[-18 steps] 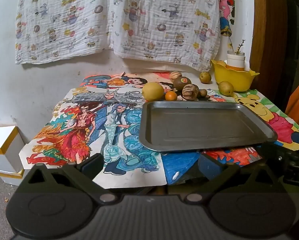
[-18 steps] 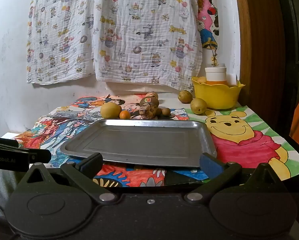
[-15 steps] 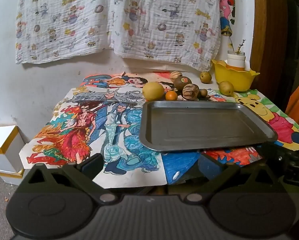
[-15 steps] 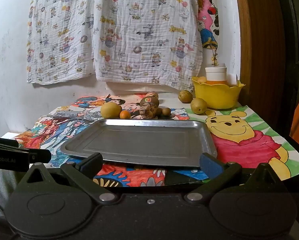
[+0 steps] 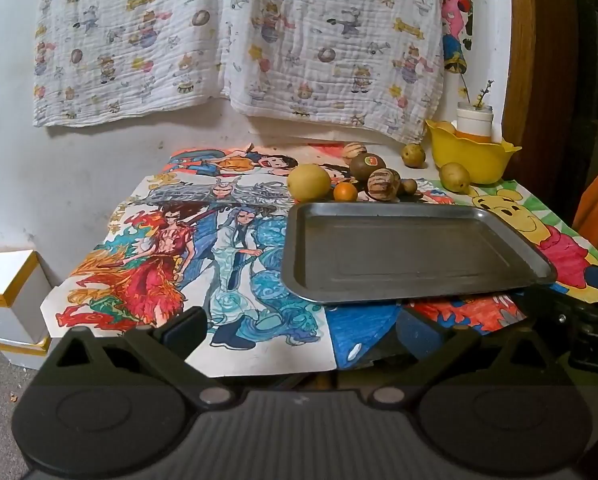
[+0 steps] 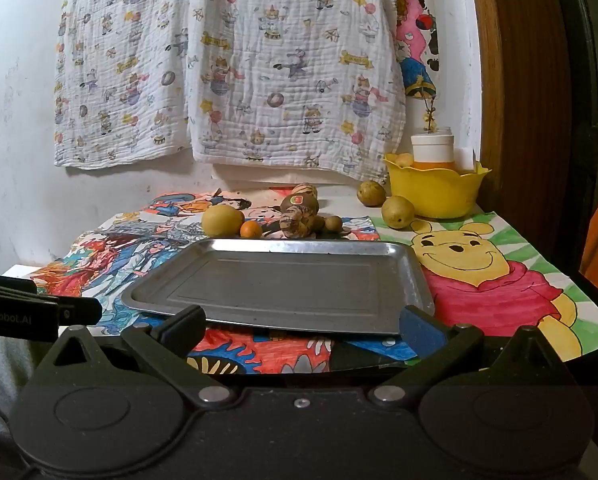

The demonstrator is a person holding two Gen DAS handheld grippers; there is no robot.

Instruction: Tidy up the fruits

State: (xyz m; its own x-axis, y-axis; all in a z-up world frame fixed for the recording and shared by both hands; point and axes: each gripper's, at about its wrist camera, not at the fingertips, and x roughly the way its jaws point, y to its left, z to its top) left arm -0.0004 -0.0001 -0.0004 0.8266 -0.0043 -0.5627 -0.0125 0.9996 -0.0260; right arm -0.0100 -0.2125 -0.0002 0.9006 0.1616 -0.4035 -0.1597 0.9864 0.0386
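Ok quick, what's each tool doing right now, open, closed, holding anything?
Left tool: open, holding nothing, short of the grey metal tray.
Right tool: open, holding nothing, at the tray's near edge.

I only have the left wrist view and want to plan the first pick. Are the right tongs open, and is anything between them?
Observer: The right tongs are wide open with nothing gripped. Their tips sit at the near edge of the tray, which holds no fruit.
Operator: What is drawn to the right of the tray? I see only a slice of it.
Observer: It is a bear drawing. The smiling yellow face and red shirt are in full view, flat on the table.
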